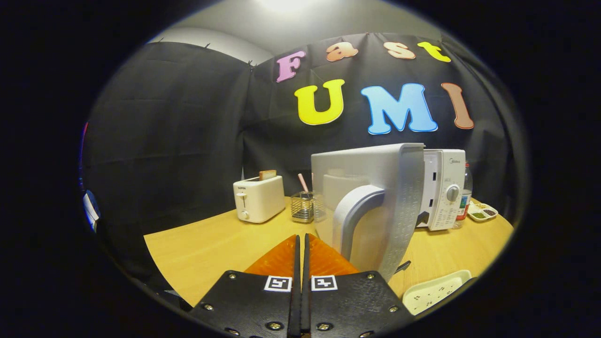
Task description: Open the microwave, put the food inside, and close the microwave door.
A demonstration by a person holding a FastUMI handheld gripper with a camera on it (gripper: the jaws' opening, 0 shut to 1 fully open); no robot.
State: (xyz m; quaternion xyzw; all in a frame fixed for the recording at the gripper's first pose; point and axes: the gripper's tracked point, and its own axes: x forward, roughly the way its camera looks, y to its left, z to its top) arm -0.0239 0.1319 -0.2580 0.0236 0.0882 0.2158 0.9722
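The gripper [301, 244], its fingers closed together with nothing between them, carries two square black-and-white coded markers, one on each finger base. Beyond it to the left, the toaster [258, 198] bears a small dark brand mark, too small to read. The microwave [443, 188], ahead to the right, has a faint logo and tiny panel print, both illegible.

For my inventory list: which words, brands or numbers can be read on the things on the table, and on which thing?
toaster: small front mark, too blurred to read.
microwave panel: brand mark and button print, too small to read.
bottle: label blurred.
tool, fingers shut and empty: square code markers, no words.
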